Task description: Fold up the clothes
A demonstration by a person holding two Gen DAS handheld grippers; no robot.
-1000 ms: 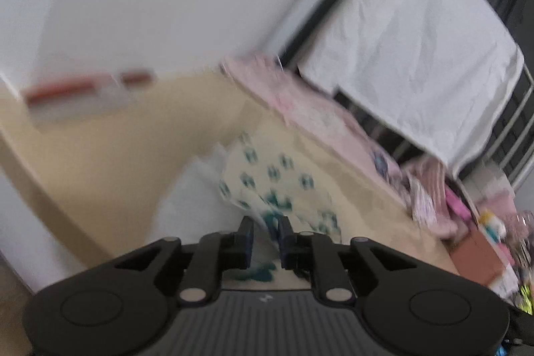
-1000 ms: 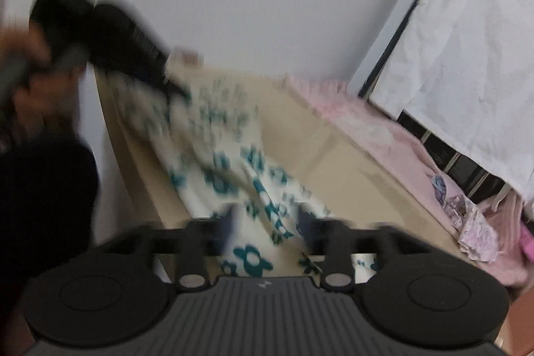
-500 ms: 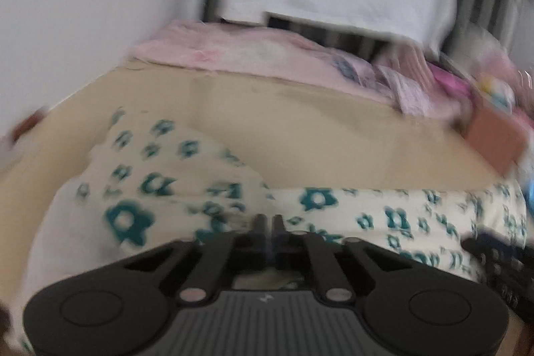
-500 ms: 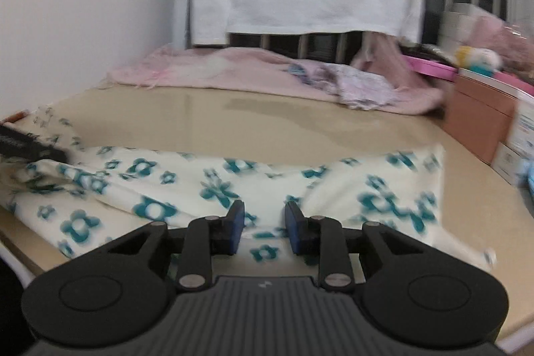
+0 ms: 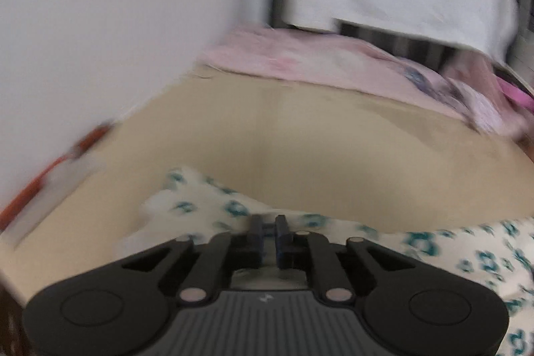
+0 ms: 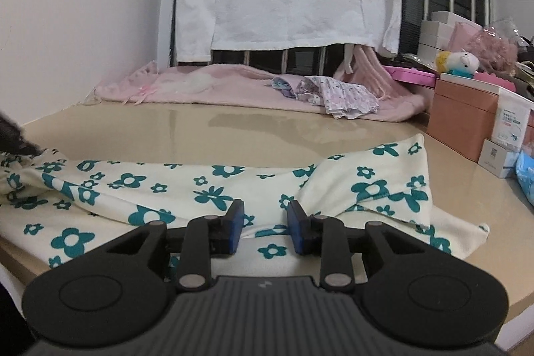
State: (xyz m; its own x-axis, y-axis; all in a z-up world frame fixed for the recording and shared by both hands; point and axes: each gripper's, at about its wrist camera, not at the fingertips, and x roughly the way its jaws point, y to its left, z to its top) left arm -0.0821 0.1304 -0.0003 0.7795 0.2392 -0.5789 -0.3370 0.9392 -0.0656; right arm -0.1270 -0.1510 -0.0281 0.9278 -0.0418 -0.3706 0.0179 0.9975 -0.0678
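Against white wall (image 6: pixel 83 5), glossy beige table (image 6: pixel 267 129).

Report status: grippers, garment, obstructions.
Left gripper shut on floral garment. Right gripper open over it. Garment spread on table. Nothing blocking.

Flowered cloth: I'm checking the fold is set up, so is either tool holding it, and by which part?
The left tool pinches the flowered cloth at its left end. The right tool is open above the cloth's near edge, gripping nothing.

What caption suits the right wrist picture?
Right gripper poised with jaws apart over a flowered cloth on a beige table.
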